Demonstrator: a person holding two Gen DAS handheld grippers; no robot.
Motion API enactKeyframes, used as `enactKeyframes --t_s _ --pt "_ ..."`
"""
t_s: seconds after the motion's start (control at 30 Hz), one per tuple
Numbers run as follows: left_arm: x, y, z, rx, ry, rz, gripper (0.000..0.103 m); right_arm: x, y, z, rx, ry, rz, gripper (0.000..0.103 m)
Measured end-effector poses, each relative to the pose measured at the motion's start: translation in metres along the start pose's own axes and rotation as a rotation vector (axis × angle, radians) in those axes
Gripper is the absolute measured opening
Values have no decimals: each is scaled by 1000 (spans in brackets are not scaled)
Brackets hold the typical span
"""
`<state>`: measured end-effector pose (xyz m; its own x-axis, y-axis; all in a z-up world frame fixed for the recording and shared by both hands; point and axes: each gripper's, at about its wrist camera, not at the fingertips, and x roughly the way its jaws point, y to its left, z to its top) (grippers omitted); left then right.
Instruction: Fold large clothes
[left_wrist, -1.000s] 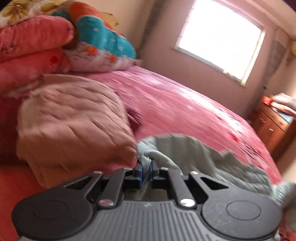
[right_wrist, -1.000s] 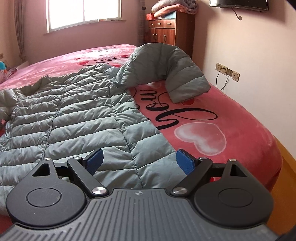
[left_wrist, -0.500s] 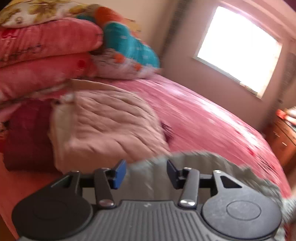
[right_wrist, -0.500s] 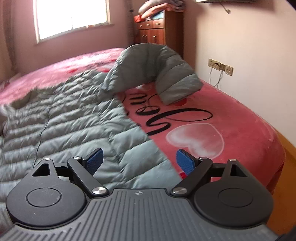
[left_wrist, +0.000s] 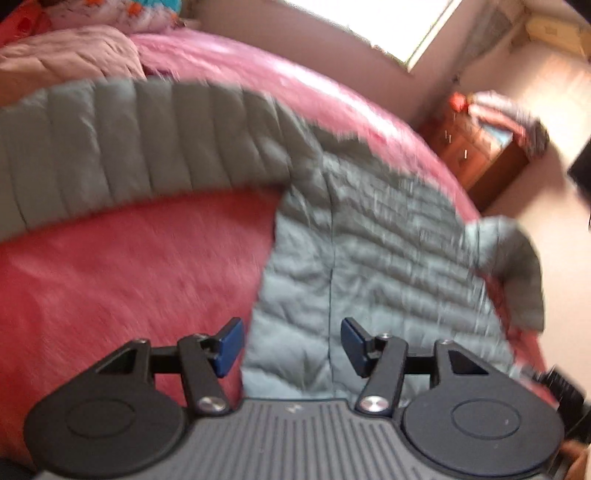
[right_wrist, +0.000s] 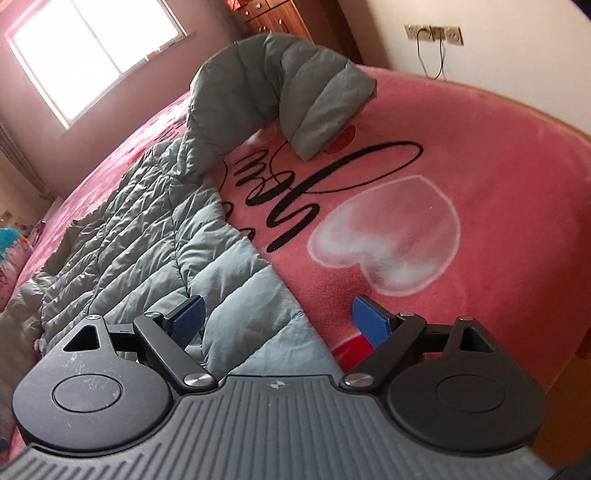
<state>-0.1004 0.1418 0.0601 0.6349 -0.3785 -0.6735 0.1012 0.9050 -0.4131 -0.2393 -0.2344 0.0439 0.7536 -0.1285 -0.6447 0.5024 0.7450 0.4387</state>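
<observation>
A grey quilted down jacket (left_wrist: 369, 236) lies spread flat on the pink bed. Its left sleeve (left_wrist: 122, 147) stretches straight out to the side. Its right sleeve (right_wrist: 288, 92) lies bent in an arch near the bed's far edge. My left gripper (left_wrist: 291, 345) is open and empty, just above the jacket's hem at its left edge. My right gripper (right_wrist: 275, 319) is open and empty, over the jacket's (right_wrist: 155, 251) hem corner at its right edge. The left wrist view is blurred by motion.
The pink bedspread (right_wrist: 424, 184) bears black script and a white heart. A folded pink quilt (left_wrist: 62, 62) and pillows lie at the bed's head. A wooden dresser (left_wrist: 484, 147) stands by the wall. Wall sockets (right_wrist: 432, 35) with a cable are beyond the bed's edge.
My left gripper let go of the jacket's sleeve, opened, and swung right and down to the hem. My right gripper tilted and moved closer to the hem corner, staying open.
</observation>
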Motion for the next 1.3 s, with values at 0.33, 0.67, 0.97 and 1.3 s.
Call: enactKeyframes --t_s 0.33,0.67,0.97,1.3 --pt "26 -6 -26 17 22 2 60 9 25 -10 -145 121 125 103" --pt "26 -22 -37 36 27 -3 23 11 36 -14 -232 147 95 30" --pt "12 -30 -40 44 21 0 5 -13 57 -25 -301 112 87 13" --pt "-22 -25 -36 61 62 -49 5 -56 52 -31 -291 106 88 12"
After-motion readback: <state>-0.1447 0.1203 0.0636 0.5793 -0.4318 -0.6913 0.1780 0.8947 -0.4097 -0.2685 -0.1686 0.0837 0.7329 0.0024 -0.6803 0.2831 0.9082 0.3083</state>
